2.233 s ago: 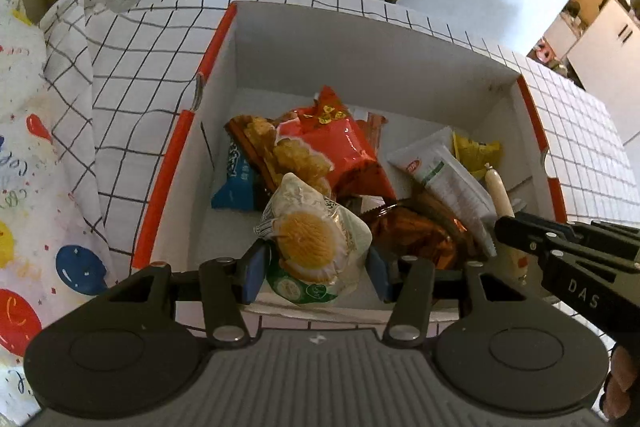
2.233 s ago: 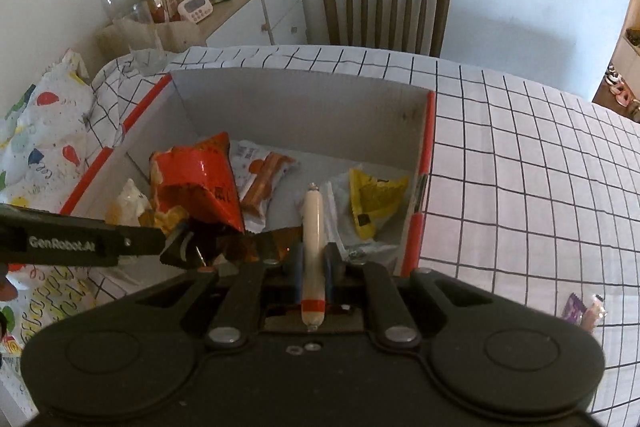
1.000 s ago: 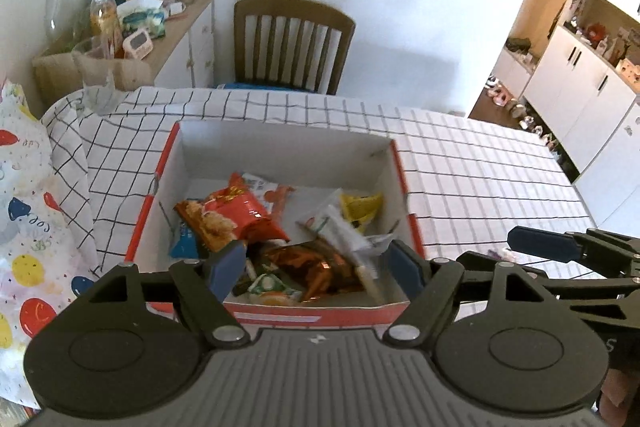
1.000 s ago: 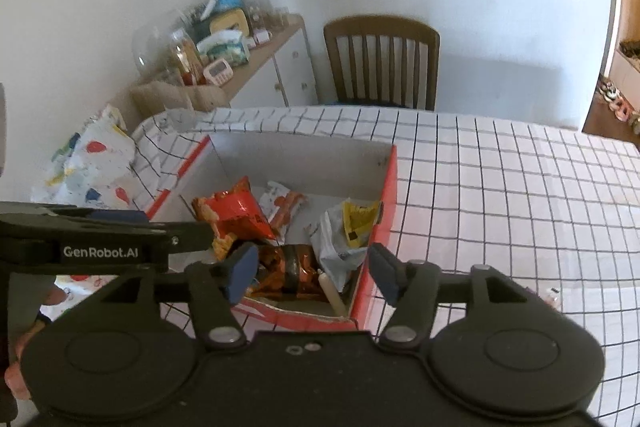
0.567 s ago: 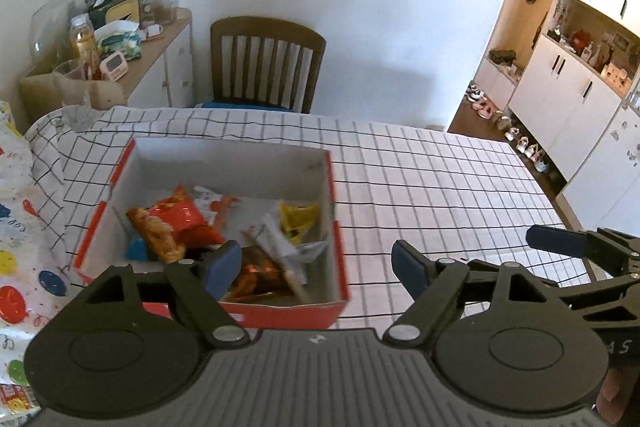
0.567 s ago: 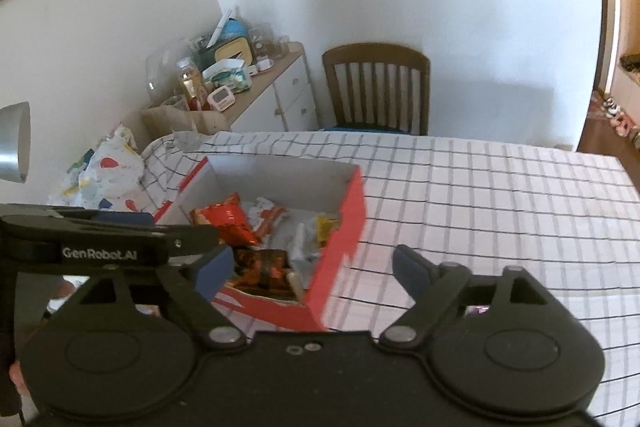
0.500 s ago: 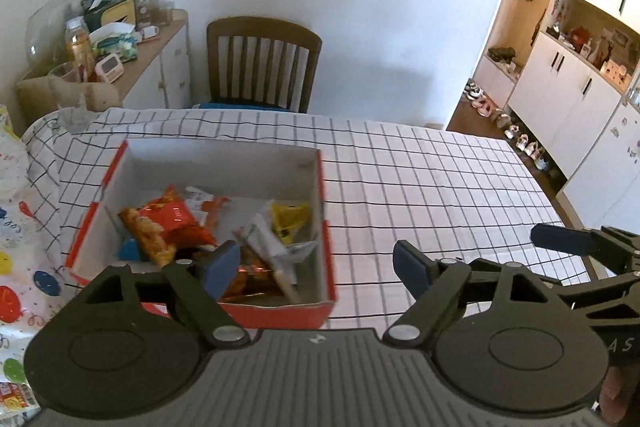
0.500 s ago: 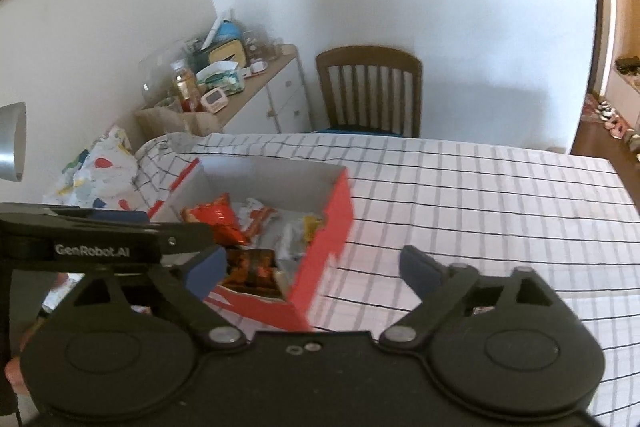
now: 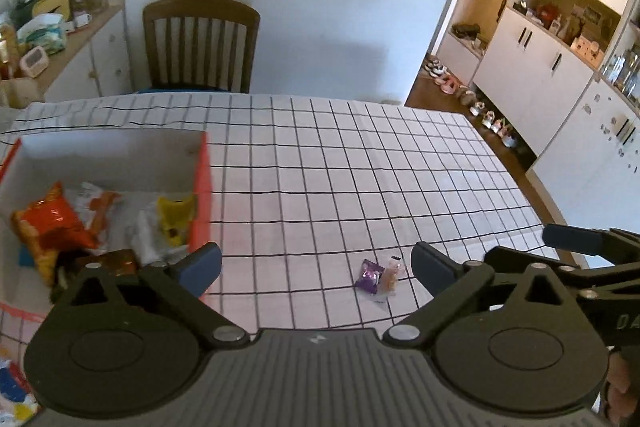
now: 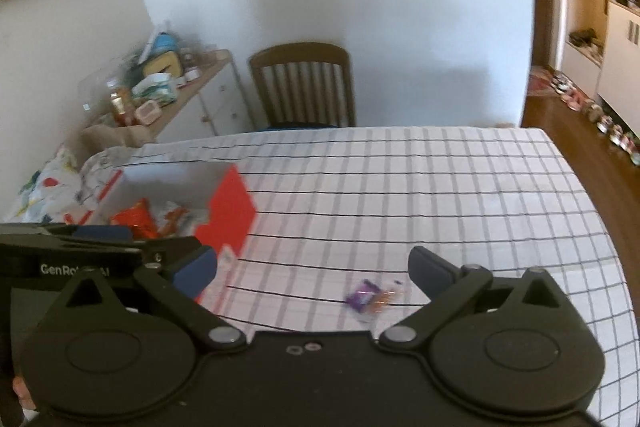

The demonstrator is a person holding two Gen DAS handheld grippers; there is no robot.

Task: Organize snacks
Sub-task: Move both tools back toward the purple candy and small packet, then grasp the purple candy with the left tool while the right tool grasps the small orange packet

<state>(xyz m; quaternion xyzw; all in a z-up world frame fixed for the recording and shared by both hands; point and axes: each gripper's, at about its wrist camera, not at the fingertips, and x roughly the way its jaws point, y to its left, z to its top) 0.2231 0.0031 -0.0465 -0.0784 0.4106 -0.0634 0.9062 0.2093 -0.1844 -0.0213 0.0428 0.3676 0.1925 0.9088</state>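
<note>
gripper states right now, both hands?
Left gripper: open, holding nothing, jaws have just been opening.
Right gripper: open, holding nothing, jaws have just been opening.

Your right wrist view is motion-blurred: the purple wrapper (image 10: 362, 295) and the small packet (image 10: 386, 297) beside it smear together, labels unreadable. The left gripper's lettering (image 10: 74, 270) is half legible. In the left wrist view the box (image 9: 202, 179) is cut off at the left edge; your gripper body hides its near corner.
</note>
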